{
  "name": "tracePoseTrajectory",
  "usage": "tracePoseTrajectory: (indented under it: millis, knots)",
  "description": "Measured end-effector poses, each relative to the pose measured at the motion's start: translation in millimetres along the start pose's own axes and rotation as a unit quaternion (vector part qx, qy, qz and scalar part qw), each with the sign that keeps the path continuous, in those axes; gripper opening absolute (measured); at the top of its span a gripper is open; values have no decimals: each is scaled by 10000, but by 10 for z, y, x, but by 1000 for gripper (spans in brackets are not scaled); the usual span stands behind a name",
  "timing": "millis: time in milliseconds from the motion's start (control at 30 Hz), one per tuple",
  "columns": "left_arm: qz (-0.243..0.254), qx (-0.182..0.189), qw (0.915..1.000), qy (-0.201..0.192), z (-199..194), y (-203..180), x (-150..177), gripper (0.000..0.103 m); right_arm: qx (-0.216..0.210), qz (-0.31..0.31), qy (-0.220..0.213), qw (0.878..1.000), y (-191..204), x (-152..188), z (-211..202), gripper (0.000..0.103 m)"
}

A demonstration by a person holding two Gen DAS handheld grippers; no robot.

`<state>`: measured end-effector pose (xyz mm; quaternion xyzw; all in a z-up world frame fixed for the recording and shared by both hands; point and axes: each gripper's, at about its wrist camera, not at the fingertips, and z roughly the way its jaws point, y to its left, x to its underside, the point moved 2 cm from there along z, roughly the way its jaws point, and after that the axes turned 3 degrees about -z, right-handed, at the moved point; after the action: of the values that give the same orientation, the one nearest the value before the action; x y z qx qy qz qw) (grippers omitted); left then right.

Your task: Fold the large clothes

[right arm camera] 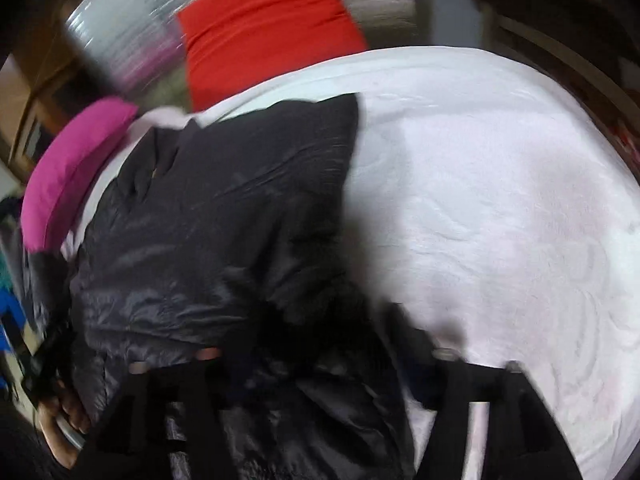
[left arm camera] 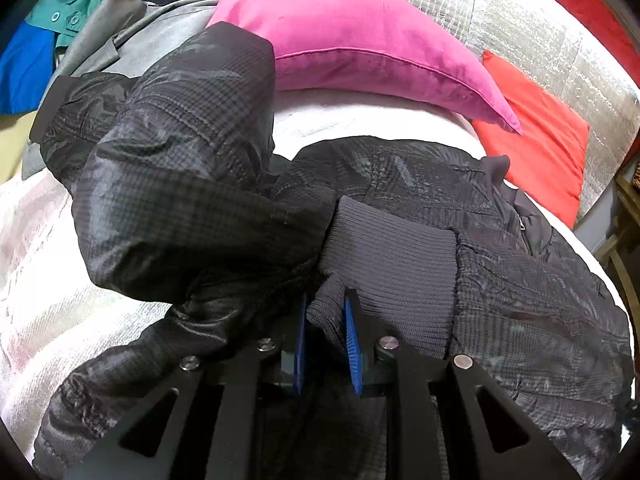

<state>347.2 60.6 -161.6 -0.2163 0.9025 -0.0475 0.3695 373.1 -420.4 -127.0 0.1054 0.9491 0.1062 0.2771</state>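
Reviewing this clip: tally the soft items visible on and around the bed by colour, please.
Black: 1, the padded jacket
Pink: 1, the pillow
Red: 1, the cushion
Grey: 1, the coat
Teal: 1, the buttoned garment
Blue: 1, the garment
White: 1, the bed cover
Total: 7

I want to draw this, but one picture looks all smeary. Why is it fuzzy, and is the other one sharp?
Right wrist view: smeared by motion blur, so the black jacket and red cushion look streaky, and the right gripper is too blurred to read. Left wrist view: sharp; the left gripper pinches the ribbed cuff, though the fisheye bends the edges.
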Motion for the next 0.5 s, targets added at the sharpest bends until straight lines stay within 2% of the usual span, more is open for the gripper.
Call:
tracePoseTrajectory:
  millis: [67,200,267,300,333,367,400,433,500]
  knots:
    - [15,-14,10000,-6,0,-4,2,21,-26,15,-331,9994,2,-41,-251,70]
    - [3,1,10000,-5,-1,5,0,21,-544,8,-791,9954,211,-112,-494,70]
    - [11,-5,10000,-8,-2,6,2,21,-1085,91,-668,9918,318,-59,-424,71]
    - [21,0,10000,-4,-1,6,1,21,-1213,74,-484,9914,324,2,-295,71]
    - [18,3,10000,-3,-1,6,1,21,-1184,92,-285,9925,287,61,-182,73]
    - [15,17,10000,-4,-2,7,1,22,-1112,283,113,9933,181,146,56,72]
    - [19,42,10000,-2,-1,5,3,23,-1222,501,128,9912,115,167,148,68]
    - [6,56,10000,1,0,14,2,23,-1357,743,-99,9879,56,153,65,68]
    - [-8,55,10000,12,5,21,4,23,-1382,788,-125,9872,85,76,-85,71]
